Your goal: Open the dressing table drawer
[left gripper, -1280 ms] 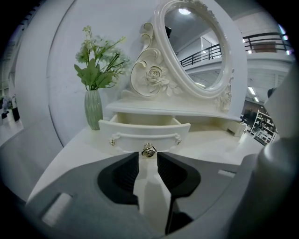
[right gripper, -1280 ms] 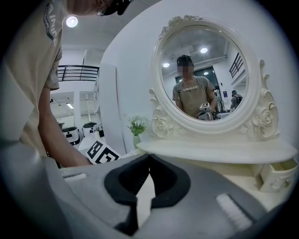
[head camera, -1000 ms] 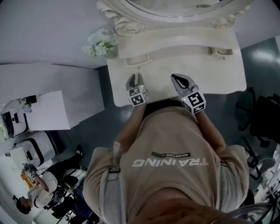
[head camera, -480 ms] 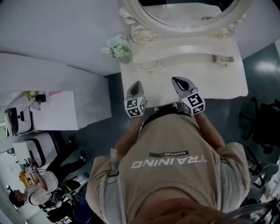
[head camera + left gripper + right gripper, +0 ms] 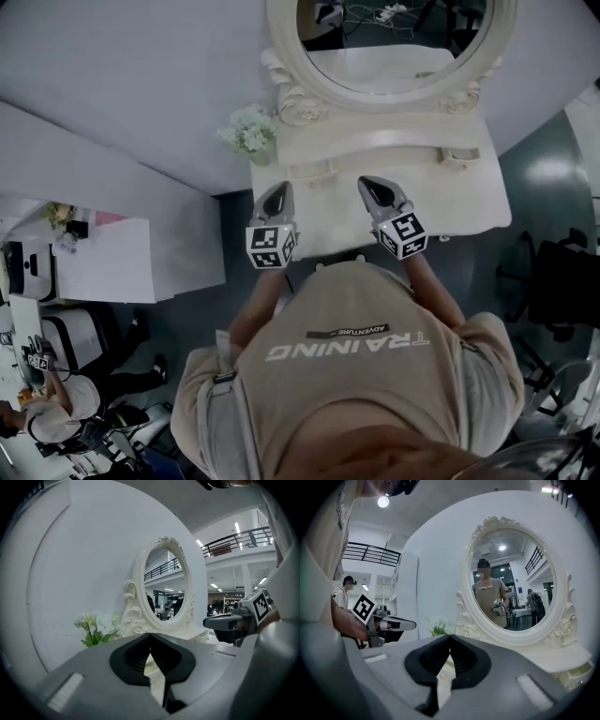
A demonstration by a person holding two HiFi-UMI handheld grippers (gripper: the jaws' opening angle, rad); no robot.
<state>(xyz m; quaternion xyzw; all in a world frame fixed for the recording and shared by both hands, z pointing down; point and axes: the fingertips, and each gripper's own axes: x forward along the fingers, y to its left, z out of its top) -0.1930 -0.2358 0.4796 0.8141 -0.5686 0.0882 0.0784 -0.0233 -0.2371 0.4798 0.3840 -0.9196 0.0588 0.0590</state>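
Observation:
The white dressing table (image 5: 469, 202) stands against the wall with its oval mirror (image 5: 394, 42) above. Two small handled drawers (image 5: 314, 171) sit on its top; any front drawer is hidden under the tabletop. My left gripper (image 5: 278, 195) hovers over the table's left front, shut and empty. My right gripper (image 5: 367, 184) hovers beside it to the right, also shut on nothing. In the left gripper view the closed jaws (image 5: 150, 635) point at the mirror (image 5: 164, 592). In the right gripper view the closed jaws (image 5: 450, 637) face the mirror (image 5: 513, 585).
A bunch of white flowers (image 5: 246, 129) stands at the table's back left corner. A white cabinet (image 5: 103, 258) is to the left, dark office chairs (image 5: 553, 281) to the right. A person (image 5: 42, 422) sits at lower left.
Both grippers have risen above the tabletop. The left gripper's jaws, apart a second ago, have closed. The head view has tilted so more of the mirror shows.

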